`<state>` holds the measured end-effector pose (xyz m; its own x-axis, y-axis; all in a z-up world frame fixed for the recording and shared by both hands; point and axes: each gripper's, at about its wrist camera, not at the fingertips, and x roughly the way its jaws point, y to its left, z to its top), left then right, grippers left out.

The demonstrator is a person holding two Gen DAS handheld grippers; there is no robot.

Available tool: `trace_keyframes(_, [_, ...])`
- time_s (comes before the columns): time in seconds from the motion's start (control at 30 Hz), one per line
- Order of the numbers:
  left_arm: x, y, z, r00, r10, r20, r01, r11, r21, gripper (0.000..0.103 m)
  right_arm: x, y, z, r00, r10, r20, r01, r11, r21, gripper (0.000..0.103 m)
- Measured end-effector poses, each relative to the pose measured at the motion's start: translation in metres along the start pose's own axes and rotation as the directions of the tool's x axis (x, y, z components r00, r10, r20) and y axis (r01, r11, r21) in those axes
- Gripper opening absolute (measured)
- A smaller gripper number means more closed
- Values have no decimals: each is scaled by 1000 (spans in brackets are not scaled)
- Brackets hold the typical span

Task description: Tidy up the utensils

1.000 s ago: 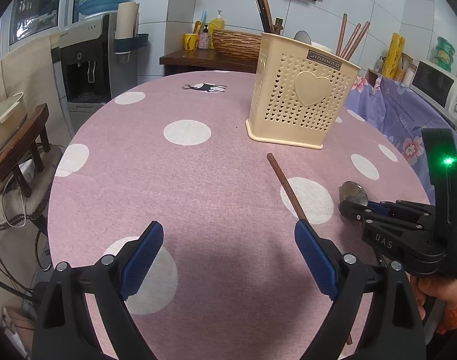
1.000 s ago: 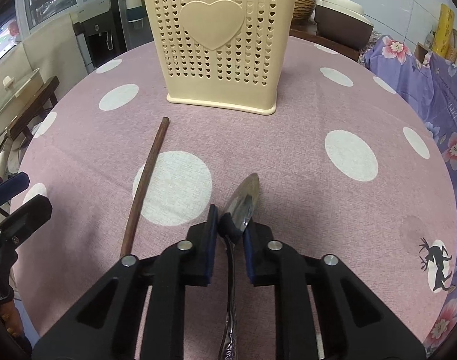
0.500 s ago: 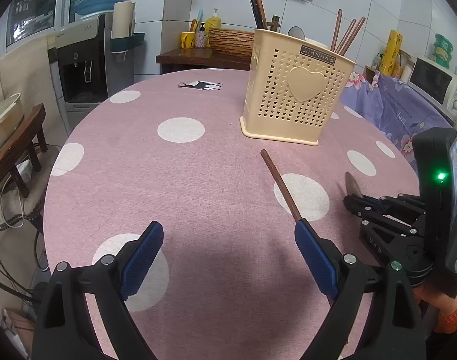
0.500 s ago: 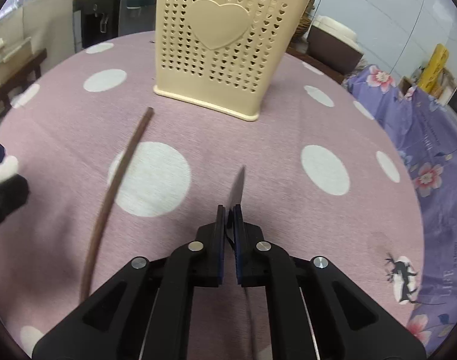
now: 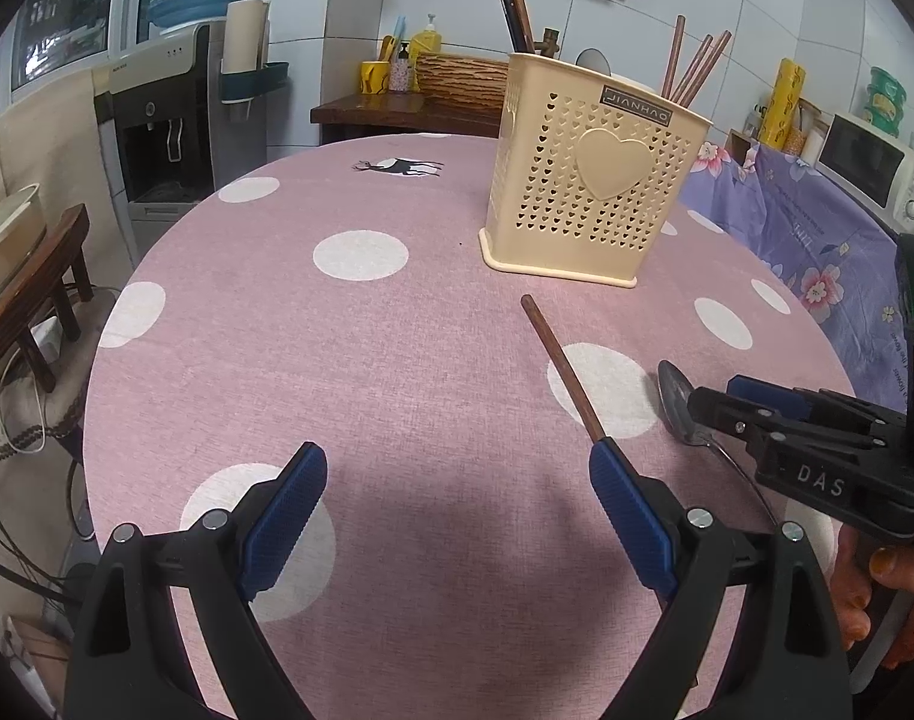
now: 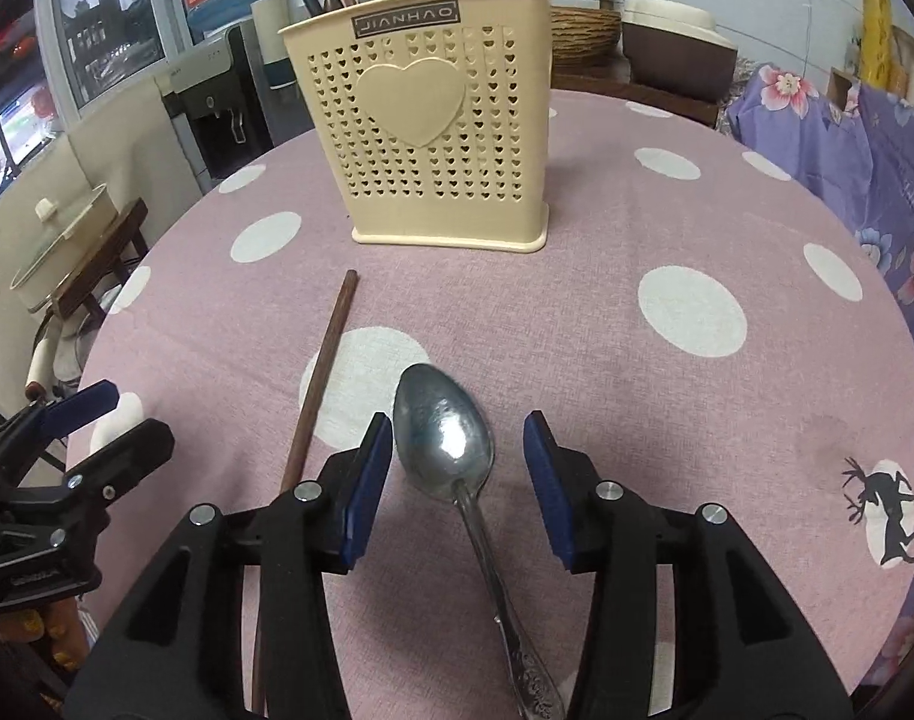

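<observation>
Evidently the right gripper [image 6: 457, 480] straddles the shiny metal spoon [image 6: 444, 438] with fingers spread, poised to pinch; the left gripper [image 5: 457, 510] gapes wide beside the brown wooden chopstick [image 5: 562, 363].

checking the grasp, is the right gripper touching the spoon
Apart. The right wrist view shows the right gripper open, tablecloth visible between each pad and the spoon.

I'm in a home kitchen. Past my table's [image 5: 397, 360] far edge stand a water dispenser [image 5: 175, 120], microwave [image 5: 877, 168] and tiled wall [image 5: 337, 12].
</observation>
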<state>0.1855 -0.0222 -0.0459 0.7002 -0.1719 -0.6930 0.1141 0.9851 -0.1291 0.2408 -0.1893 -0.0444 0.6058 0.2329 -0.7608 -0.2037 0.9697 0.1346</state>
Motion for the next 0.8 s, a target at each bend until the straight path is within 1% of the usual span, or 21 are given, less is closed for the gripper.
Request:
trace_keyframes(0.13, [-1, 1, 0, 1000, 2, 2, -2, 1000, 1, 88, 10, 11, 0, 999, -23, -24, 20, 995, -93, 52])
trace_keyframes(0.27, [-2, 4, 0, 1000, 9, 4, -9, 1000, -4, 88, 23, 10, 2, 998, -8, -60, 2, 994, -108, 52])
trace_keyframes(0.33, [-2, 5, 0, 1000, 12, 2, -12, 1000, -9, 88, 26, 13, 2, 998, -19, -55, 12, 991, -130, 52])
trace_keyframes(0.47, [-1, 4, 0, 1000, 15, -2, -15, 1000, -4, 88, 28, 16, 2, 999, -26, -44, 19, 989, -149, 39])
trace_keyframes(0.53, [0, 3, 0, 1000, 16, -6, -16, 1000, 2, 88, 28, 18, 3, 998, -32, -47, 25, 988, -156, 39])
trace_keyframes(0.63, [3, -1, 0, 1000, 13, -16, -13, 1000, 14, 88, 25, 15, 5, 998, -28, -53, 20, 991, -135, 39])
trace_keyframes(0.8, [8, -12, 7, 999, -5, -36, 7, 999, 49, 88, -3, -8, 15, 998, 66, 14, -66, 998, 5, 39])
